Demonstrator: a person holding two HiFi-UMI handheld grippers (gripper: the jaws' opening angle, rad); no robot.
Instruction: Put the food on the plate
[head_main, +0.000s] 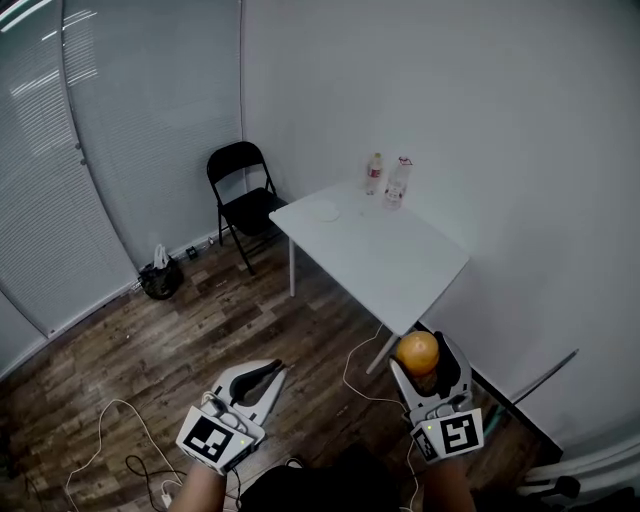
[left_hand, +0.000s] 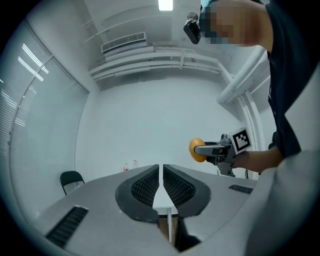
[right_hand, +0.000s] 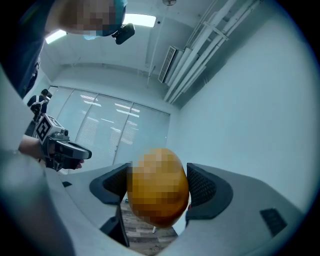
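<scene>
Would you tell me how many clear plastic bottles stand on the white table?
2. Both stand at the far end of the white table, by the wall: one clear plastic bottle on the left, the other right of it. None looks hidden.

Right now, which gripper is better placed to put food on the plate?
Right. The right gripper holds the orange fruit in its jaws; the left gripper is shut and empty.
</scene>
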